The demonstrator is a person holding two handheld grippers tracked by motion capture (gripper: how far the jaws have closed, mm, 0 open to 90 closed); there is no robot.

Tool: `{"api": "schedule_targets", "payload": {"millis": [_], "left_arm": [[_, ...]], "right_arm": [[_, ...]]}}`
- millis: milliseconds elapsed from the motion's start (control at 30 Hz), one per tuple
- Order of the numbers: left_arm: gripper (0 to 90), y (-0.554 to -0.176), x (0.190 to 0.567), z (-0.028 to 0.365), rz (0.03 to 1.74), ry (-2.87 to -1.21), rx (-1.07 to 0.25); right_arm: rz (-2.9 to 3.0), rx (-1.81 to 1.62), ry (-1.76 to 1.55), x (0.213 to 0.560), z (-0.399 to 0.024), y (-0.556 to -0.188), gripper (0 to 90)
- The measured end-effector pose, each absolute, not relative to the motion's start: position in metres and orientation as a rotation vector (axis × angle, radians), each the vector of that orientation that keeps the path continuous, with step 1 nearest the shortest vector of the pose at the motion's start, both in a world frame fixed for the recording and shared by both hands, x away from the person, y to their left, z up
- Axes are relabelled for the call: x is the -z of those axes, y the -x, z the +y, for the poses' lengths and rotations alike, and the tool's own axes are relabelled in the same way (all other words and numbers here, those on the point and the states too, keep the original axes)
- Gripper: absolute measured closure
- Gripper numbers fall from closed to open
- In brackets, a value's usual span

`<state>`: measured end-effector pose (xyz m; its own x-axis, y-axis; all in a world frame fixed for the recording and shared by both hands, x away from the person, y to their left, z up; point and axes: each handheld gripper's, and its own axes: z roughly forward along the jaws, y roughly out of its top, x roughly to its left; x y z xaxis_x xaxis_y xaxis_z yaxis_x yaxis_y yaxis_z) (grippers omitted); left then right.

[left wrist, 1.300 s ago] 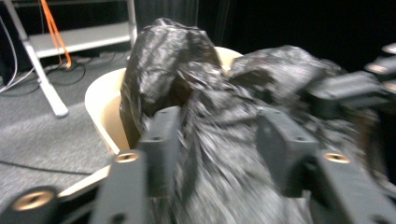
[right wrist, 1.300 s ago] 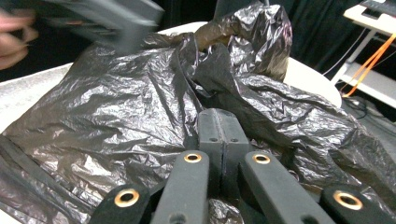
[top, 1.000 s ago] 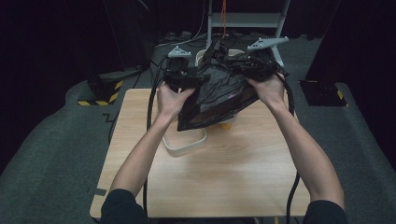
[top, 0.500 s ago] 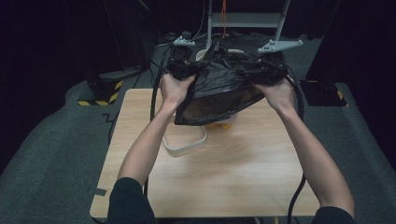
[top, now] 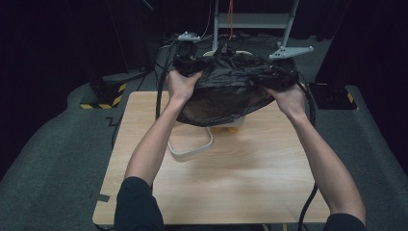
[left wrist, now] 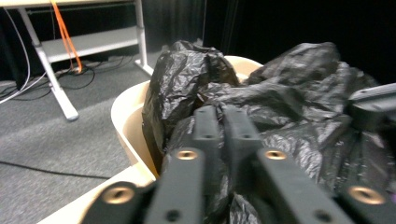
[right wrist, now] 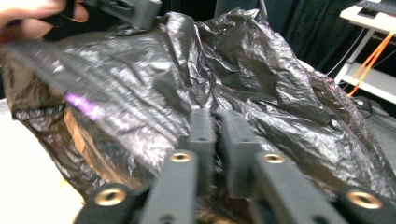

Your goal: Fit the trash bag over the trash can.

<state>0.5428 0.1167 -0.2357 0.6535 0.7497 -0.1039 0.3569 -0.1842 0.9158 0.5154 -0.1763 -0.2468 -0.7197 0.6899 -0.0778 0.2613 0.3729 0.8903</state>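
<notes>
Bag (top: 226, 91) pinched by your left gripper (left wrist: 223, 122) and right gripper (right wrist: 218, 126), stretched above the bin (left wrist: 128, 112); lining looks unfinished; rim still uncovered.

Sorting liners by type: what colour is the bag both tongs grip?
Glossy black bag; clearest in the right gripper view.

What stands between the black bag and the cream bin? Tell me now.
Nothing visible does. The black bag, pinched by the left gripper and right gripper, hangs at the cream bin, with part of it already draped inside the rim.
</notes>
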Motion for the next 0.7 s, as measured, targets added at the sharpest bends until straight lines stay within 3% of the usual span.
{"api": "schedule_targets", "payload": {"millis": [167,333,533,700], "left_arm": [[45.0,-0.515,0.233,0.126,0.857,-1.751,-0.457],[31.2,-0.489,0.239,0.127,0.827,-1.806,-0.455],[33.0,-0.476,0.254,0.122,0.856,-1.863,-0.543],[64.7,-0.482,0.255,0.124,0.842,-1.859,-0.549]], "right_arm": [[2.179,-1.292,-0.822,0.246,-0.173,-0.514,90.0],[2.163,-1.303,-0.860,0.243,-0.170,-0.520,90.0],[2.157,-1.305,-0.869,0.242,-0.163,-0.526,90.0],[2.159,-1.332,-0.875,0.242,-0.163,-0.527,87.5]]}}
